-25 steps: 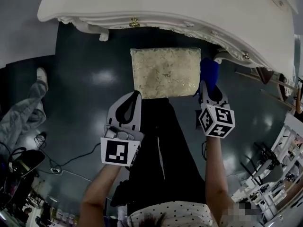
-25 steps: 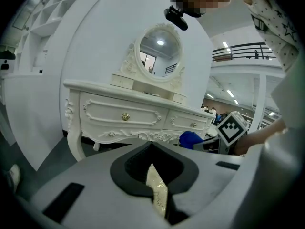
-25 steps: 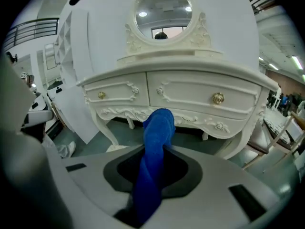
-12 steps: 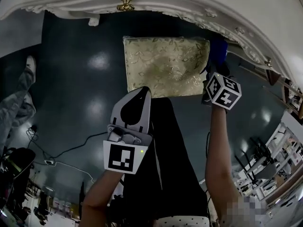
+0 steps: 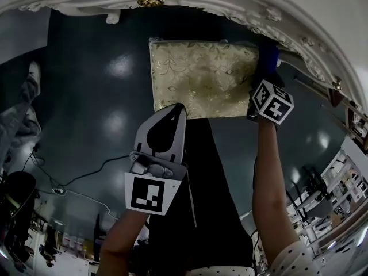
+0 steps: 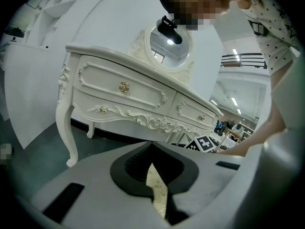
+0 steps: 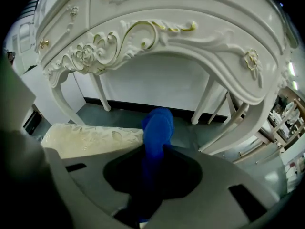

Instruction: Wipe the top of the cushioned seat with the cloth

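Reviewer: Moved since a second ago?
Me: Right gripper went forward and now sits beside the right edge of the cushioned seat, near its far corner. Left gripper barely shifted.
Reviewer: Grip states?
Me: Right jaws are clamped on the blue cloth, which sticks up ahead of them. Its lower end is lost in the dark hollow. Left jaws are almost together and hold nothing; only a sliver of seat fabric shows through the slit.
Reviewer: Cloth touching the seat?
Me: Can't tell. The seat lies just left of my right gripper and ahead of my left one, whose tip covers the near edge. In the head view only a blue scrap shows between the cube and the rim of the dressing table.
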`<state>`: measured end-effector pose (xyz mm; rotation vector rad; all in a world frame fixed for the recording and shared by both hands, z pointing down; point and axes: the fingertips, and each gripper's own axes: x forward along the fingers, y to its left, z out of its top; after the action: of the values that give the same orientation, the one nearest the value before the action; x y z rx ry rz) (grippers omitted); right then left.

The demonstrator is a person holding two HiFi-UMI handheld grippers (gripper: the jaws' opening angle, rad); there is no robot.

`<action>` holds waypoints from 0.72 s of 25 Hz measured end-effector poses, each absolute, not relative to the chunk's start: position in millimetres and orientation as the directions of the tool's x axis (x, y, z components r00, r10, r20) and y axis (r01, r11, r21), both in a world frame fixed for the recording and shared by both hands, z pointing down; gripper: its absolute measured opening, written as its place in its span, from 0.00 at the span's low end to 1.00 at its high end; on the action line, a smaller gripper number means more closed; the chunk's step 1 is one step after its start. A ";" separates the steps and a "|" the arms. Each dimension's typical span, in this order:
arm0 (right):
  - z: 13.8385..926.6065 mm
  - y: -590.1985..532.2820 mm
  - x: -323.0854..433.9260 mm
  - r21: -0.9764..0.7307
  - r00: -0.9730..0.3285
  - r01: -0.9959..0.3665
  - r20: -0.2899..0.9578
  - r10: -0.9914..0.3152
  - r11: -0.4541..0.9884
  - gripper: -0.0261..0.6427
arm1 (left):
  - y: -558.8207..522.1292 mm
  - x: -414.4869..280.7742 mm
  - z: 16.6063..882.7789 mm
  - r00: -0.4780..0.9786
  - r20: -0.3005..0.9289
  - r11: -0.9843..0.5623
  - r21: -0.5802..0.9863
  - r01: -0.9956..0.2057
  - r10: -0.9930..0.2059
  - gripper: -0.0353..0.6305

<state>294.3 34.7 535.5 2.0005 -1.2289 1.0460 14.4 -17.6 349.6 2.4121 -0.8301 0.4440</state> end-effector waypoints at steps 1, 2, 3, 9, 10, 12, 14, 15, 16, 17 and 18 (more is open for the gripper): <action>534.4 33.9 294.0 0.060 0.277 -0.903 0.840 -0.468 -0.426 0.17 | -19.0 14.5 349.0 0.753 0.461 -0.661 0.383 -0.646 -0.469 0.05; 534.0 33.0 293.4 0.061 0.279 -0.902 0.838 -0.469 -0.427 0.17 | -20.3 14.8 348.8 0.751 0.458 -0.659 0.379 -0.649 -0.476 0.05; 533.9 32.6 292.9 0.062 0.280 -0.902 0.837 -0.470 -0.427 0.17 | -20.9 15.2 349.0 0.748 0.456 -0.657 0.377 -0.653 -0.482 0.05; 536.0 33.9 293.5 0.063 0.288 -0.899 0.831 -0.475 -0.434 0.17 | -16.1 15.1 349.3 0.746 0.454 -0.643 0.392 -0.658 -0.487 0.05; 535.0 33.3 293.3 0.064 0.290 -0.897 0.831 -0.474 -0.437 0.17 | -15.1 13.6 347.2 0.747 0.454 -0.645 0.391 -0.657 -0.486 0.05; 532.5 31.6 292.7 0.066 0.293 -0.895 0.832 -0.472 -0.440 0.17 | -13.5 9.4 343.1 0.744 0.454 -0.643 0.389 -0.660 -0.490 0.05; 531.3 30.9 292.3 0.070 0.295 -0.896 0.833 -0.468 -0.439 0.17 | -12.5 4.6 341.0 0.737 0.455 -0.632 0.391 -0.669 -0.499 0.05; 531.3 31.1 292.3 0.072 0.295 -0.895 0.834 -0.466 -0.439 0.17 | -11.9 2.2 340.6 0.733 0.457 -0.626 0.392 -0.674 -0.504 0.05; 531.4 31.1 292.2 0.071 0.295 -0.895 0.835 -0.464 -0.441 0.17 | -11.4 -0.2 340.4 0.730 0.457 -0.621 0.393 -0.678 -0.508 0.05; 531.6 30.6 291.5 0.069 0.294 -0.894 0.836 -0.463 -0.443 0.17 | -11.3 -2.5 339.9 0.727 0.457 -0.617 0.393 -0.682 -0.512 0.05; 531.6 29.7 290.5 0.069 0.294 -0.893 0.837 -0.461 -0.445 0.17 | -11.9 -4.9 339.1 0.725 0.455 -0.614 0.392 -0.685 -0.517 0.05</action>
<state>290.5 29.7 531.6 2.0286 -1.2032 1.0475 -4.9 -11.9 339.1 2.3764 -0.9100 0.4024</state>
